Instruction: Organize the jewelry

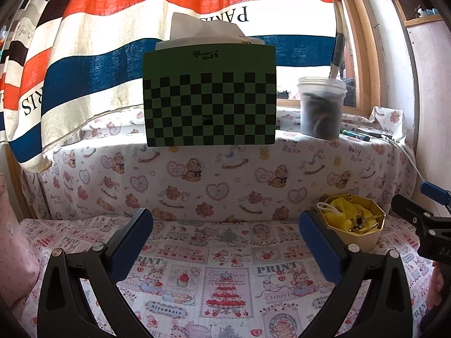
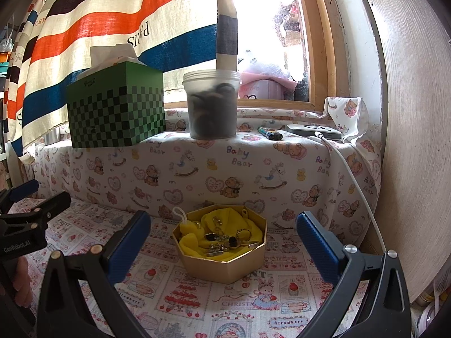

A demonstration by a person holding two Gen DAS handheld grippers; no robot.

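Observation:
A gold octagonal box [image 2: 225,264] lined with yellow cloth stands on the patterned cloth, holding a tangle of jewelry [image 2: 225,239] and a white loop. My right gripper [image 2: 222,242] is open, with the box between and just beyond its blue fingertips. My left gripper [image 1: 225,242] is open and empty over bare cloth; the box [image 1: 358,233] is to its right, behind the right fingertip. Each gripper shows at the edge of the other's view.
A raised ledge covered in bear-print cloth [image 2: 253,157] runs behind the box. On it stand a green checkered tissue box [image 2: 115,112], a plastic jar [image 2: 211,104], a lighter [image 2: 269,133] and a grey device with a white cable [image 2: 313,132]. A wooden panel [image 2: 408,140] is on the right.

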